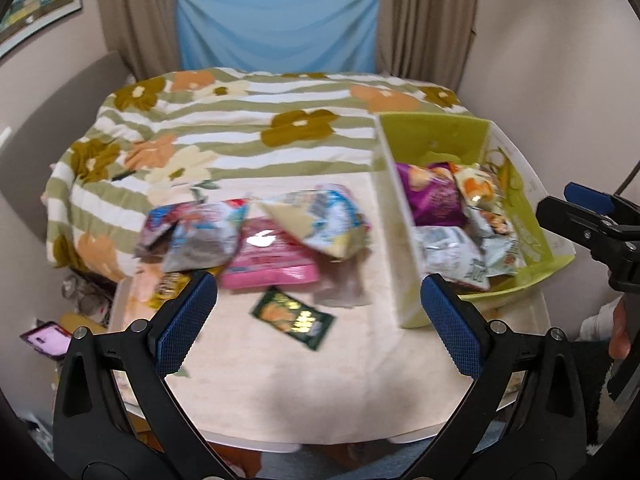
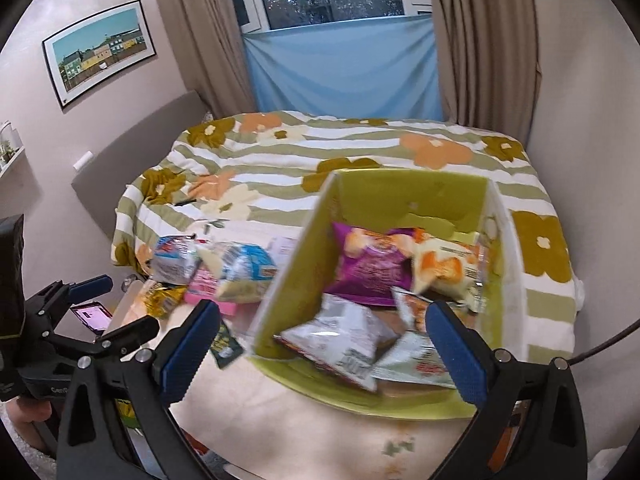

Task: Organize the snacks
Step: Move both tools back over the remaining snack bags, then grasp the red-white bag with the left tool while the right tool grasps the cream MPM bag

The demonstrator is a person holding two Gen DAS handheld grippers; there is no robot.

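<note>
A green box (image 1: 432,136) (image 2: 412,196) stands on the table at the right and holds several snack bags, among them a purple bag (image 1: 434,200) (image 2: 370,268) and a silver bag (image 2: 340,338). Loose snacks lie left of it: a pink pack (image 1: 272,260), a blue-and-white bag (image 1: 320,220), a small dark green packet (image 1: 294,318). My left gripper (image 1: 316,324) is open and empty above the table's front. My right gripper (image 2: 322,356) is open and empty over the box's near end; it shows at the right edge of the left wrist view (image 1: 592,216).
The low table (image 1: 280,392) has a cream cloth. A bed with a flowered green-striped blanket (image 1: 248,128) lies behind it. A phone (image 1: 48,340) lies on the floor at the left. Curtains and a blue sheet (image 2: 344,68) hang at the back.
</note>
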